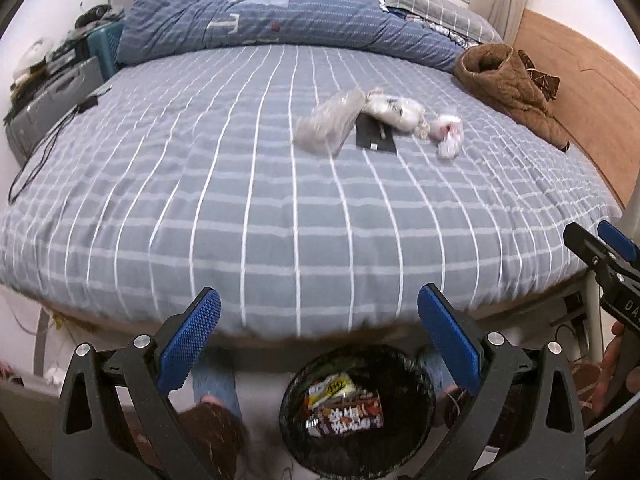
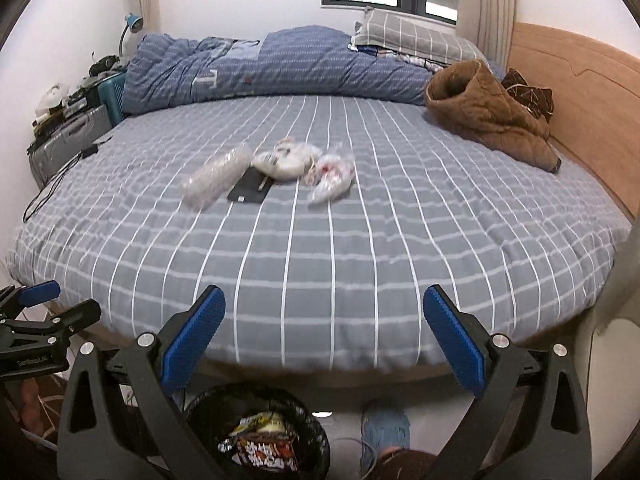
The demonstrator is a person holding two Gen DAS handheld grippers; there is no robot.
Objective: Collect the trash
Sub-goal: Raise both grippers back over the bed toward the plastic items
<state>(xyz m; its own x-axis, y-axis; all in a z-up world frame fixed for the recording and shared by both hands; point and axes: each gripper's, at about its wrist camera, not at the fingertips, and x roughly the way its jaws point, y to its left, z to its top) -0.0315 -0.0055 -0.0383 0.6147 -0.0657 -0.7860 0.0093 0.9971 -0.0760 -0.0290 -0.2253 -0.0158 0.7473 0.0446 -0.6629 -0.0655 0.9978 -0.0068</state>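
Several pieces of trash lie mid-bed: a clear plastic bottle point(image 1: 330, 122) point(image 2: 218, 178), a flat black packet point(image 1: 375, 136) point(image 2: 250, 191), a crumpled white bag point(image 1: 394, 110) point(image 2: 289, 159) and a clear wrapper with red marks point(image 1: 448, 132) point(image 2: 334, 178). A black-lined bin point(image 1: 358, 408) point(image 2: 258, 434) stands on the floor at the bed's foot, holding snack wrappers point(image 1: 346, 410) point(image 2: 266, 440). My left gripper point(image 1: 318, 340) hangs open above the bin. My right gripper point(image 2: 324, 340) is open too, empty, over the bed's edge. Each gripper appears at the other view's side: the right gripper point(image 1: 600, 252), the left gripper point(image 2: 44, 308).
The grey checked bed point(image 1: 240, 208) point(image 2: 360, 248) carries a rolled blue duvet point(image 1: 260, 20) point(image 2: 280, 68), a brown jacket point(image 1: 508, 88) point(image 2: 488, 120) by the wooden headboard point(image 2: 580, 92), and a black cable point(image 1: 48, 148) at left. A suitcase point(image 2: 68, 140) stands beside the bed. A person's feet in jeans point(image 2: 384, 432) stand near the bin.
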